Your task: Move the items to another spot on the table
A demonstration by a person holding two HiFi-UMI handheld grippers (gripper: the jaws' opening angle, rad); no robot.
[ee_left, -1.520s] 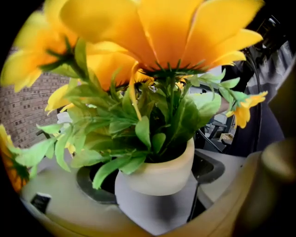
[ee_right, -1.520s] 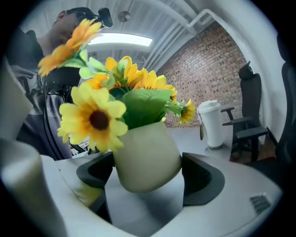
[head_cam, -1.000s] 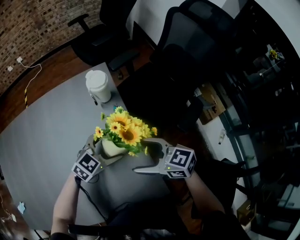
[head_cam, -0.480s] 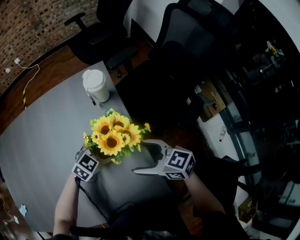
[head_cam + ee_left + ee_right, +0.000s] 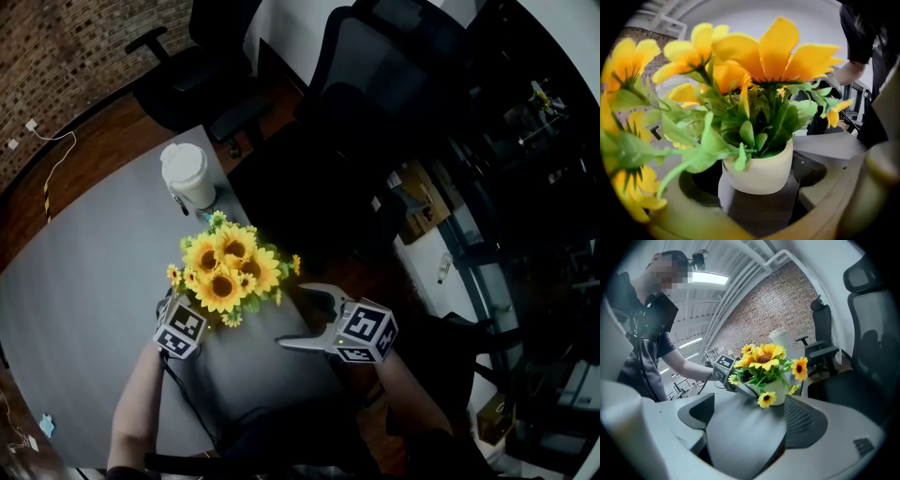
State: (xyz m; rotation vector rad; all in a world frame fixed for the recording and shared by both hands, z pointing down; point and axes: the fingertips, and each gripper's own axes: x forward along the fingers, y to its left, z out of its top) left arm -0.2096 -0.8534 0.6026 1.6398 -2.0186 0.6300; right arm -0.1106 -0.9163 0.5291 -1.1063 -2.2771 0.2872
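Note:
A small white pot (image 5: pixel 761 171) of yellow sunflowers (image 5: pixel 225 267) sits near the table's right edge. My left gripper (image 5: pixel 202 314) comes in from the near left and is shut on the pot, with a jaw pad pressed to each side. The blooms hide its fingertips in the head view. In the left gripper view the pot fills the gap between the jaws. My right gripper (image 5: pixel 292 317) stands open just right of the flowers and holds nothing. In the right gripper view the pot (image 5: pixel 778 392) lies a little beyond its spread jaws.
A white lidded paper cup (image 5: pixel 187 175) stands at the table's far edge, beyond the flowers. The grey table (image 5: pixel 84 272) stretches away to the left. Black office chairs (image 5: pixel 375 66) stand past its far and right edges.
The left gripper has carried the flower pot a short way left, away from the right gripper. The right gripper has drifted slightly right and stayed open.

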